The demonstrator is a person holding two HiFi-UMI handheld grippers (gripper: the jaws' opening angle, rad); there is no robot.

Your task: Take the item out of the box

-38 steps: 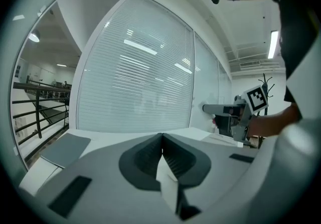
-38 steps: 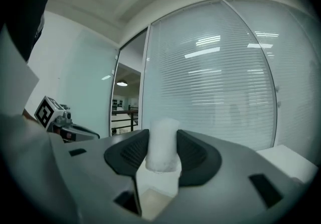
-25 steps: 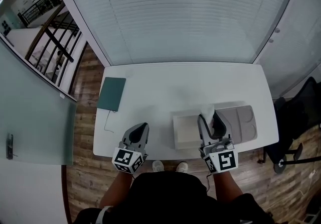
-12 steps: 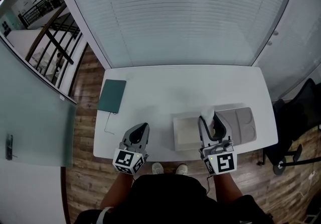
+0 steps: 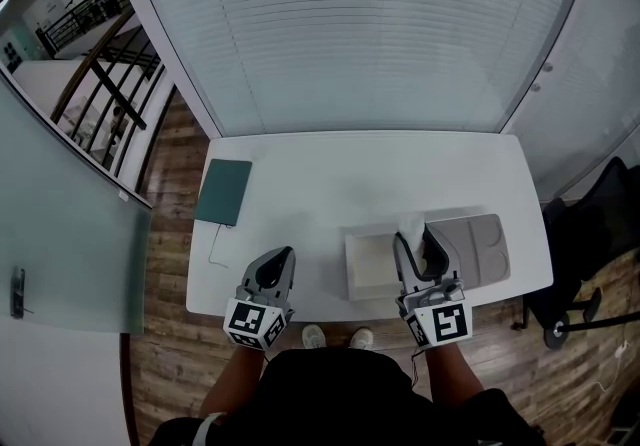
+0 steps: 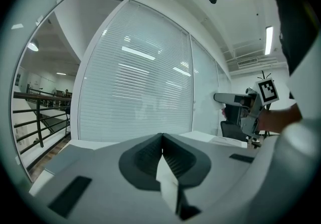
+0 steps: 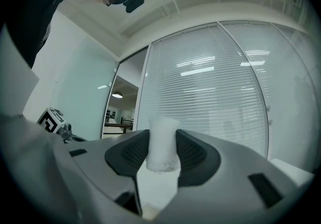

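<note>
An open box lies near the table's front edge, its cream base [image 5: 368,264] on the left and its grey lid [image 5: 482,246] folded out to the right. My right gripper [image 5: 418,239] hovers over the box, shut on a white foam-like block [image 5: 409,226]. In the right gripper view that white block [image 7: 162,142] stands upright, pinched between the two dark pads [image 7: 131,155] of the right gripper [image 7: 162,153]. My left gripper [image 5: 278,260] is held off the table's front left edge. Its jaws [image 6: 162,140] are pressed together on nothing.
The white table [image 5: 350,174] also carries a dark green notebook [image 5: 222,190] at its left end, with a thin cable [image 5: 212,246] trailing below it. A glass wall with blinds stands behind the table. A black chair [image 5: 590,234] stands to the right, a railing [image 5: 110,84] to the left.
The right gripper has shifted very slightly with the white block still in it. The left gripper has barely moved.
</note>
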